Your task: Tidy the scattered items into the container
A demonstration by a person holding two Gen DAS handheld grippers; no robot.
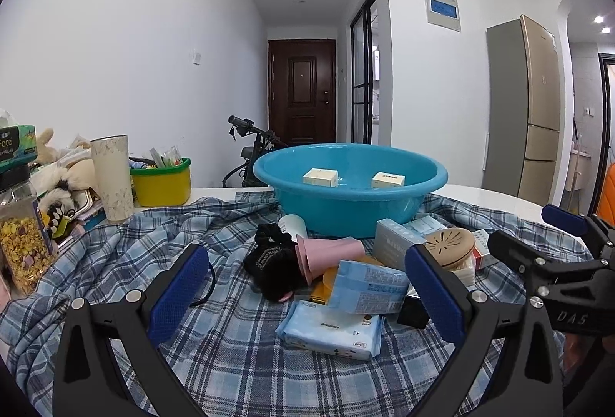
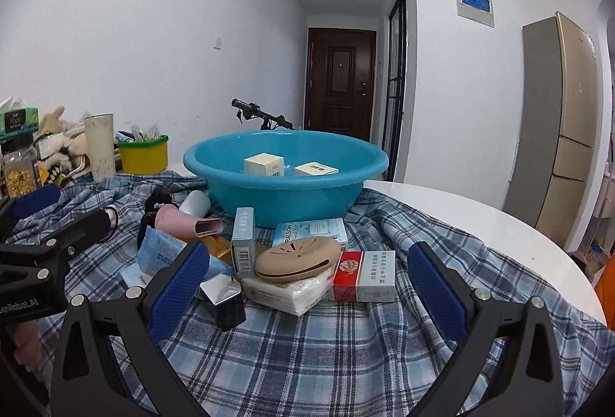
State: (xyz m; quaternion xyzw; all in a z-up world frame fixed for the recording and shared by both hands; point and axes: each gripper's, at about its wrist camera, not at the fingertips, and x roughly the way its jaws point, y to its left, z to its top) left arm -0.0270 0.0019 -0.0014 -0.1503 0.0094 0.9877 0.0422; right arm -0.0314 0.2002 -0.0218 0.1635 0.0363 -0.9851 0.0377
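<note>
While the right gripper [image 2: 307, 286] hung wide open and empty at lower centre, the red-and-white cigarette pack [image 2: 363, 275] lay just ahead between its fingers. The left gripper [image 1: 307, 286], equally spread, held nothing. A level, squared close on the pack's sides would suit, then a lift over the blue basin [image 2: 284, 182] rim at mid-frame.

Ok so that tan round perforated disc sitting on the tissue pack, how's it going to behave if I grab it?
The tan round perforated disc looks domed and smooth, so flat pads may slip off its curved top. It rests tilted on the soft white tissue pack, so it could slide when nudged. It is probably light and fairly stiff; gripping across its rim seems safest.
</note>
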